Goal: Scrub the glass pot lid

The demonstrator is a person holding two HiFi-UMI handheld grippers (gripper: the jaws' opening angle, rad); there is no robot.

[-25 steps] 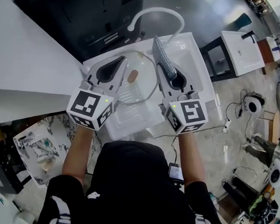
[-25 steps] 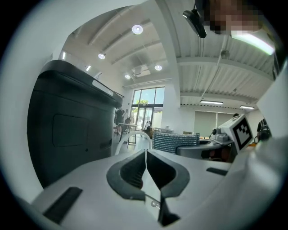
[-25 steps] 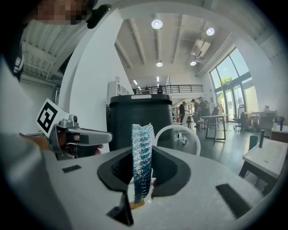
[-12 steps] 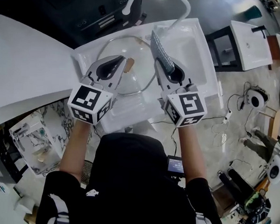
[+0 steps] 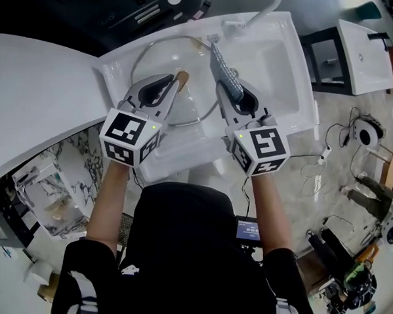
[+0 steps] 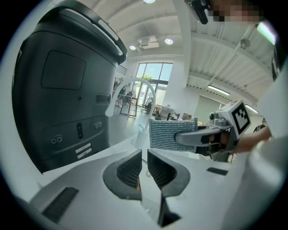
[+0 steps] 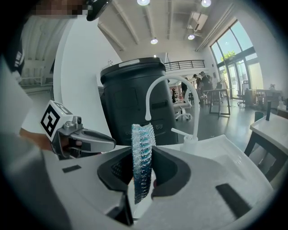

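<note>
Glass pot lid and scouring pad at white sink
Left tongs closed on the lid; right tongs clamp the silvery-blue pad just beside it

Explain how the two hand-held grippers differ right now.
The left hand-held gripper clamps the clear glass pot lid; the right hand-held gripper clamps a silvery-blue scrubber. Left jaws nearly meet; right jaws stand wider, around the thicker scrubber. Both hover over the white sink.
</note>
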